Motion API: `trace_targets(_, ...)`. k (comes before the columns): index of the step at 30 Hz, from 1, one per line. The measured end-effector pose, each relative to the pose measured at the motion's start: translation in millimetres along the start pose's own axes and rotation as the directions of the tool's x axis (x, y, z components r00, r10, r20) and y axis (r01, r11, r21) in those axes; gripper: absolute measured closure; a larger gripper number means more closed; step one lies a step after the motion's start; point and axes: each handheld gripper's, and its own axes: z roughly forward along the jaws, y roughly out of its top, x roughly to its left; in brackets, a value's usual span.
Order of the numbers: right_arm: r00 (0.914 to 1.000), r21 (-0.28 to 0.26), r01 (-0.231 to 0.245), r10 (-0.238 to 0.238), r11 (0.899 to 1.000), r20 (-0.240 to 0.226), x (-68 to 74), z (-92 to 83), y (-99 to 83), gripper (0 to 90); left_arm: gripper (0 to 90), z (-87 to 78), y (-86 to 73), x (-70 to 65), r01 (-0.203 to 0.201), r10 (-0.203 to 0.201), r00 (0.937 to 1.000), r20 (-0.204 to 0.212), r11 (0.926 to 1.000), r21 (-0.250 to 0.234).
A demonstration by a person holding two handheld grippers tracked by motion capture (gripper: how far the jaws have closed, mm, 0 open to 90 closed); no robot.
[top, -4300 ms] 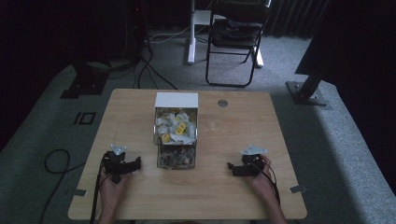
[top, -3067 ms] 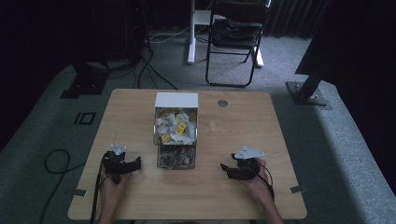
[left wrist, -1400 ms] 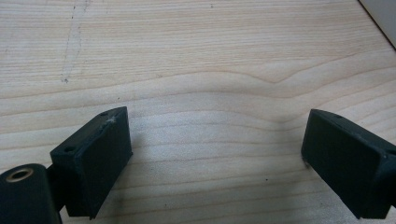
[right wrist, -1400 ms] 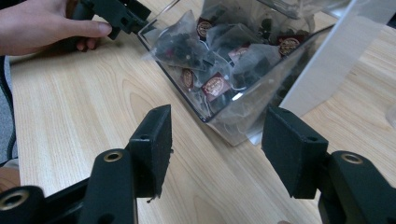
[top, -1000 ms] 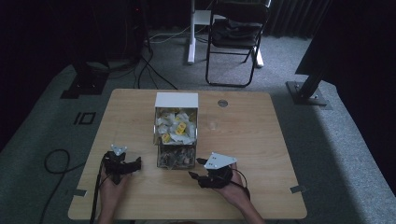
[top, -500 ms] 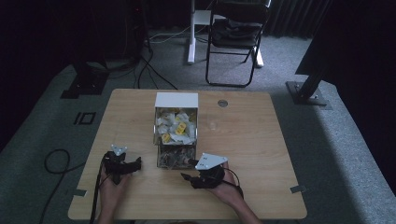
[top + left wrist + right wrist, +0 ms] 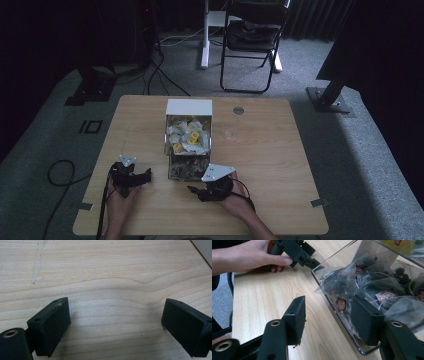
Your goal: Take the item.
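With jaws apart, the right hand-held gripper (image 7: 327,322) nears the tea bags (image 7: 372,287) in the clear box (image 7: 188,145) at desk (image 7: 280,165) centre, likely needing a reach toward twelve o'clock, while the left hand-held gripper (image 7: 115,322) rests agape at eight o'clock.

Both grippers (image 7: 145,175) (image 7: 196,191) — fingers spread apart.

Table (image 7: 105,270): pale matt wood, visible grain. Box (image 7: 342,315): clear glossy plastic. Tea bags (image 7: 337,282): translucent mesh. Right gripper (image 7: 328,315): matt black.
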Motion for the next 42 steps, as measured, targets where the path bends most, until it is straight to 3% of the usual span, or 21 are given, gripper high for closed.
trace_targets(19,0.9996,0.030,0.009,-0.008,0.999,-0.028,2.4,25.5,3.3,54.4,9.0,0.0,0.0,0.0,0.000,0.000,1.0000,0.000,1.0000,0.000)
trace_targets(42,0.9962,0.028,0.024,-0.021,0.999,-0.084,9.3,19.9,-0.5,60.3,9.0,0.0,0.0,0.0,0.000,0.000,1.0000,0.000,1.0000,0.000)
